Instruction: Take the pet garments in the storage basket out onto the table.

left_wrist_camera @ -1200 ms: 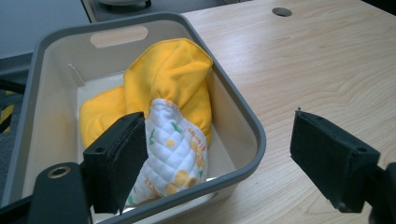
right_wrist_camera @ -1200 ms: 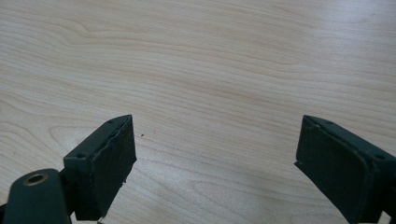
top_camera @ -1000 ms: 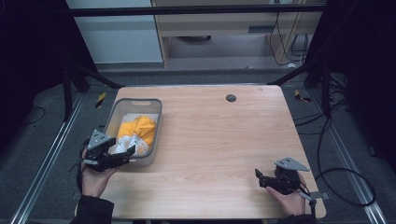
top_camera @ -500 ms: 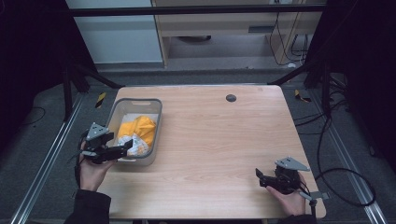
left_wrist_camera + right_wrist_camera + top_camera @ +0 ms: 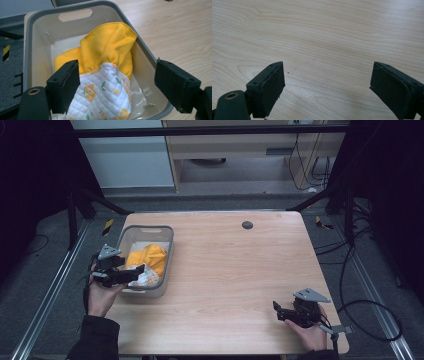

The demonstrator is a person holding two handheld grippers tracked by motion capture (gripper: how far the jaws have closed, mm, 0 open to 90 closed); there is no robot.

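A grey plastic bin [image 5: 169, 234] stands at the table's left side, holding a yellow cloth [image 5: 150, 256] and a white quilted cloth with an orange flower print [image 5: 145, 278]. My left gripper [image 5: 139, 270] reaches over the bin's near left rim, open. In the left gripper view the bin [image 5: 28, 37] holds the yellow cloth [image 5: 107, 42], and the quilted cloth [image 5: 107, 92] lies between the jaws of my left gripper [image 5: 117, 68]. Those jaws have just been closing slightly, the right one still well off the fabric. My right gripper [image 5: 276, 309] rests low at the table's near right, open over bare wood [image 5: 327, 67].
A small black round disc [image 5: 247, 224] sits at the far middle of the wooden table [image 5: 230, 270]. Black frame posts and cables surround the table. A cable loops on the floor at the right [image 5: 370, 320].
My left hand has moved a little farther up the picture along the bin's left side, carrying its jaws over the cloths. The right hand has kept still.
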